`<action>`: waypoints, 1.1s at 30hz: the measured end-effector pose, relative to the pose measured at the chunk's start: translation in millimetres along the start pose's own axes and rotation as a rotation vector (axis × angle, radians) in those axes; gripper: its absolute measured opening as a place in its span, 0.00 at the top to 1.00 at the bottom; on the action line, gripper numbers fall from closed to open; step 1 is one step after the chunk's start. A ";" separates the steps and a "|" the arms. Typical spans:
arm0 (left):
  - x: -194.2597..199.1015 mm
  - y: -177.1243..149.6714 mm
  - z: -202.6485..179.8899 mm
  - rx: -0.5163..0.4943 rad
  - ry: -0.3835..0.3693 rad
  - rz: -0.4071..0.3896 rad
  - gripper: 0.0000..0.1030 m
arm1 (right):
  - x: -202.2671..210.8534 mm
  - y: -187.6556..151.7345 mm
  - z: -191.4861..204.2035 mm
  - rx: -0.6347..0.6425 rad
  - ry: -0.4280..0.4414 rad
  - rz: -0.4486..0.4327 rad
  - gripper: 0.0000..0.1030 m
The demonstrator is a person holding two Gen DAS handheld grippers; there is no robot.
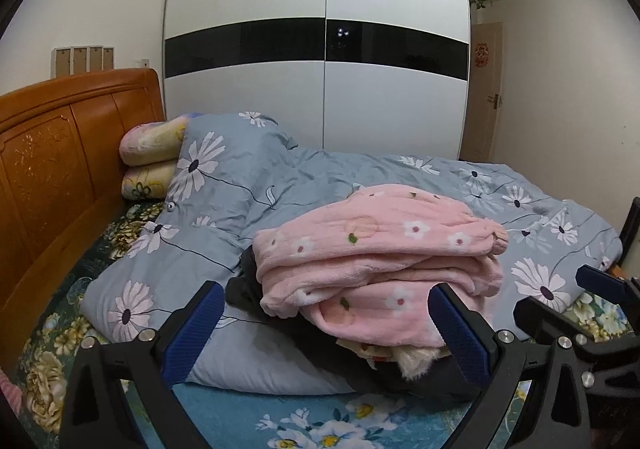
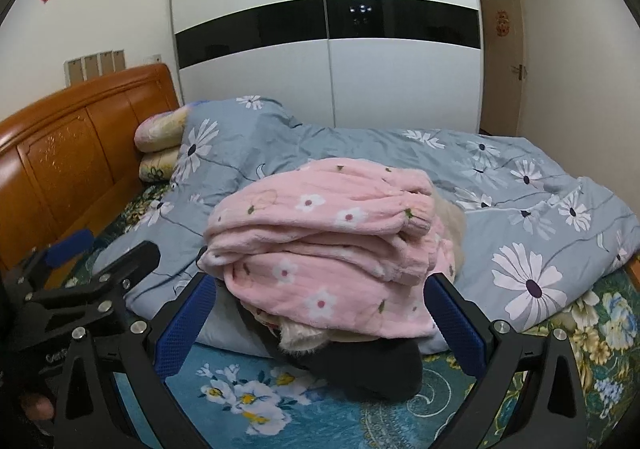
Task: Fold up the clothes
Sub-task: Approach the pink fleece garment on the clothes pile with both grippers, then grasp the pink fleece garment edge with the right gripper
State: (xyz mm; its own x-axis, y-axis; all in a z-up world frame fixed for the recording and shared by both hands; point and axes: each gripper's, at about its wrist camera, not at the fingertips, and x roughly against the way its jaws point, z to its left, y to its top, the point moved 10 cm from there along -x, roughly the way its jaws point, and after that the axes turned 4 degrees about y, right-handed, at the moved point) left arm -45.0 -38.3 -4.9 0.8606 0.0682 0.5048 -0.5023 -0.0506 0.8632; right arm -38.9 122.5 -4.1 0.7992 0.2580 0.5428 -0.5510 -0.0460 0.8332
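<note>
Both claws are released, jaws spread wide, nothing between the blue pads. The left gripper [image 1: 324,313] and right gripper [image 2: 320,301] stand side by side at the near edge of the bed, each facing the clothes pile without touching it.

The pink floral fleece garment [image 1: 380,261] lies folded in several layers on top of the pile, which rests partly on the near edge of the grey daisy-print quilt [image 1: 240,185] and partly on the teal floral bedsheet [image 2: 248,397]. A dark garment [image 2: 372,369] sits beneath the pink one, with a cream fleecy item [image 2: 304,341] showing between them.

The right wrist view shows the dark garment protruding toward the near edge of the bed; the left wrist view shows dark cloth at the pile's left side as well. Each view catches the other gripper at its margin.

Two pillows [image 1: 152,157] are stacked against the wooden headboard [image 1: 60,153]. A white wardrobe [image 1: 320,49] with a black band stands beyond the bed.
</note>
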 end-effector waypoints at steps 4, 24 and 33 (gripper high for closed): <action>-20.4 -3.1 -5.6 0.000 -0.020 0.026 0.00 | -12.4 -0.6 -0.3 0.030 0.010 0.007 0.00; -83.3 -3.8 -6.6 0.015 -0.029 0.063 0.00 | -79.5 0.6 -28.6 0.062 0.063 0.086 0.15; -93.5 -39.0 66.4 0.012 0.087 0.136 0.00 | -137.9 18.9 -15.4 0.268 0.004 0.128 0.23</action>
State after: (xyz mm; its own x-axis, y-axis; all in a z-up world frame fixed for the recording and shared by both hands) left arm -100.3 -108.9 -86.4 0.7740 0.1456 0.6163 -0.6122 -0.0768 0.7870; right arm -163.2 101.0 -64.8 0.7263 0.2371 0.6452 -0.5637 -0.3315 0.7565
